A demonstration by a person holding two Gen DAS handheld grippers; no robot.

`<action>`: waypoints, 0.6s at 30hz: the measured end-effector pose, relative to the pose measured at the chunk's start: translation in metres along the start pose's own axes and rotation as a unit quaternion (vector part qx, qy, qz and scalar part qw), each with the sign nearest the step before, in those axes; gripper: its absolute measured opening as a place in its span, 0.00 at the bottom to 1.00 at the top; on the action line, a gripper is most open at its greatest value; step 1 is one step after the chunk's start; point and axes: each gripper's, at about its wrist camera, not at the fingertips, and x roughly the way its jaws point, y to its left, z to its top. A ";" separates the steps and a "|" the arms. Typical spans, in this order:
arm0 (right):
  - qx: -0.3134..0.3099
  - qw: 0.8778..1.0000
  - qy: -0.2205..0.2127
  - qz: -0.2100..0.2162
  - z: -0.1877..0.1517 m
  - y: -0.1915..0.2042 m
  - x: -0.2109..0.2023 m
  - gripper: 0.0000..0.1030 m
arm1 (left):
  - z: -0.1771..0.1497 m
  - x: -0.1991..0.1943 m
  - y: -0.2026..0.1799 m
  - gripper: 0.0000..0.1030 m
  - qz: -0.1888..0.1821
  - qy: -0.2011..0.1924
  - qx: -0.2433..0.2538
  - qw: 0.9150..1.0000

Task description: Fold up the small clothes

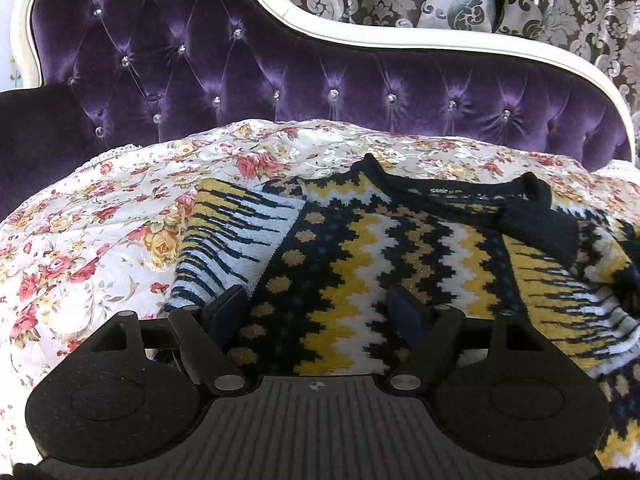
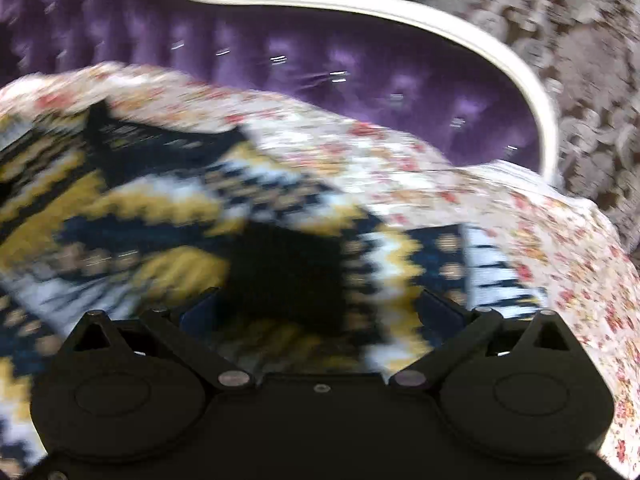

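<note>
Here the right gripper [image 2: 320, 304] view blurs the sweater [image 1: 360, 264]; both grippers, left gripper [image 1: 320, 304] included, gape apart.

A patterned knit sweater [image 1: 360, 248] lies on the floral bedspread [image 1: 100, 240].

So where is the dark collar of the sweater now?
In the left wrist view the collar lies at the far, right end of the patterned sweater, on the floral bedcover below the purple headboard.

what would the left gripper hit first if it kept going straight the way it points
Most likely the patterned knit sweater, which lies right under and ahead of the open left gripper on the floral bedspread. Depth is hard to judge.
</note>
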 end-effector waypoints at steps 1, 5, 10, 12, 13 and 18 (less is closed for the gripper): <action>0.008 1.000 -0.001 -0.019 0.000 -0.012 0.002 0.99 | 0.000 0.000 0.000 0.75 0.000 -0.001 0.000 1.000; 0.095 0.992 0.023 -0.078 -0.002 -0.085 0.013 0.99 | -0.002 0.000 -0.001 0.75 0.002 -0.003 0.000 1.000; 0.234 0.968 0.039 -0.079 -0.010 -0.153 0.014 0.99 | -0.002 0.000 -0.001 0.75 0.002 -0.003 0.000 1.000; 0.265 0.960 0.042 -0.086 -0.011 -0.167 0.012 0.99 | -0.002 0.000 -0.001 0.75 0.002 -0.003 0.000 1.000; 0.273 0.957 0.037 -0.092 -0.010 -0.169 0.008 0.99 | -0.001 0.000 -0.001 0.75 0.002 -0.004 0.000 1.000; 0.263 0.961 -0.013 -0.087 0.000 -0.157 -0.021 0.99 | -0.001 0.000 -0.001 0.75 0.003 -0.003 0.001 1.000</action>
